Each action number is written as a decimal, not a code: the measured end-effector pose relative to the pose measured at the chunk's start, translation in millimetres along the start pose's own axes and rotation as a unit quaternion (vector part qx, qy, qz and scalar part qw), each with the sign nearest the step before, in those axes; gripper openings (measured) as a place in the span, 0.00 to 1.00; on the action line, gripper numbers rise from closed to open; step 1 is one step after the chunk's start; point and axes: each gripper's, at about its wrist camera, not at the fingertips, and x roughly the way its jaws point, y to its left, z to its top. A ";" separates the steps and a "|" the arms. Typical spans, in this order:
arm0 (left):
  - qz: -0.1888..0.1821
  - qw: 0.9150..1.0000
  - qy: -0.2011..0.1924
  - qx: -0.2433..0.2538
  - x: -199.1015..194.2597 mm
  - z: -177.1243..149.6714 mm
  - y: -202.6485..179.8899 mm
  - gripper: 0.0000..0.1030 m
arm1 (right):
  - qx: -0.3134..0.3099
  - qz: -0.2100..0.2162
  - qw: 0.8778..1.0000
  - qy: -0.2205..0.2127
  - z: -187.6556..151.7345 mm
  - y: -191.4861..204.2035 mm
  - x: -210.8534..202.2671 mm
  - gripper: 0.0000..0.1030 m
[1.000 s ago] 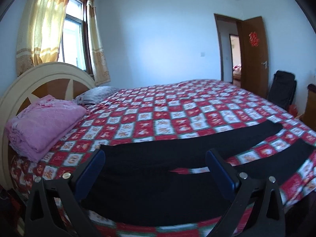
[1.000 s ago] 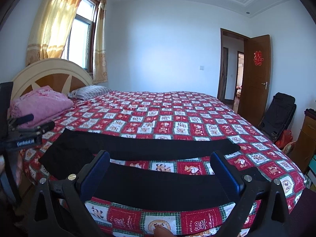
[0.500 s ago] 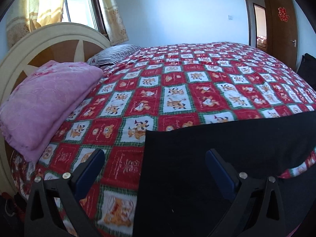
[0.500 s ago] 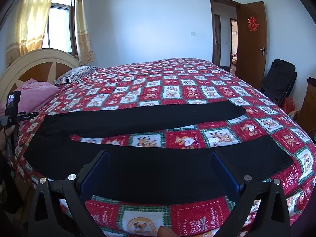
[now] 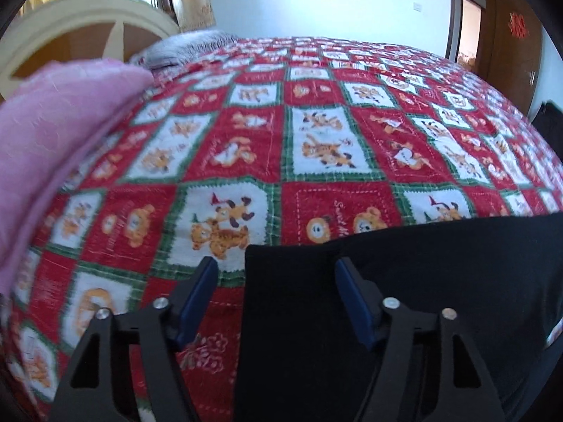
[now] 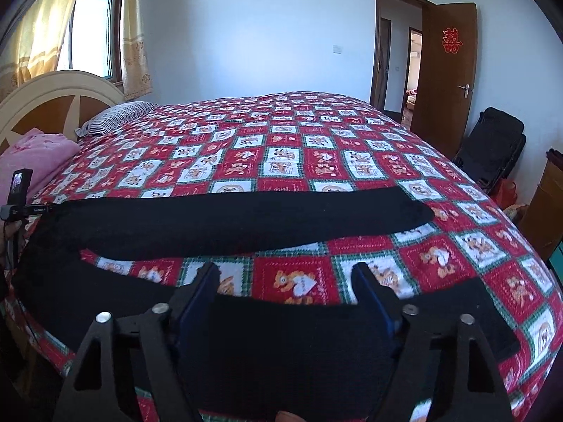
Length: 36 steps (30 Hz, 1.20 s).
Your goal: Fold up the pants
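We see black pants (image 6: pixel 218 221) spread flat across the near side of a bed (image 6: pixel 281 133) covered by a red, white and green patchwork quilt (image 5: pixel 316 147); the two legs run toward the right, split apart, with a strip of quilt showing between them. In the left wrist view, the left gripper (image 5: pixel 276 276) hovers over the upper corner of the waist end, its blue fingers (image 5: pixel 197 295) partly apart and closing, one over the quilt and the other over black cloth, so the cloth edge lies between them without our seeing the pads press on it. In the right wrist view, the right gripper (image 6: pixel 286 281) stands over the upper edge of the nearer leg, its fingers (image 6: pixel 198 295) likewise partly apart and closing, with black cloth between them but not visibly pinched. A folded pink blanket (image 5: pixel 52 133) and a striped pillow (image 6: pixel 116 116) lie by the headboard (image 6: pixel 52 98). We see no containers holding anything on the bed.
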 end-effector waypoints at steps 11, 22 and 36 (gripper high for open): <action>-0.079 0.996 0.014 -0.034 11.8 2.2 19.7 0.59 | 0.030 -0.029 0.999 0.024 44.6 -49.0 47.1 0.59; -0.087 0.996 -0.002 0.000 6.9 9.2 13.0 0.40 | 0.064 -0.070 0.993 0.077 77.6 -121.0 110.2 0.47; -0.124 0.992 -0.005 0.004 10.9 7.3 12.6 0.17 | 0.072 -0.093 0.983 0.139 110.5 -193.0 218.4 0.62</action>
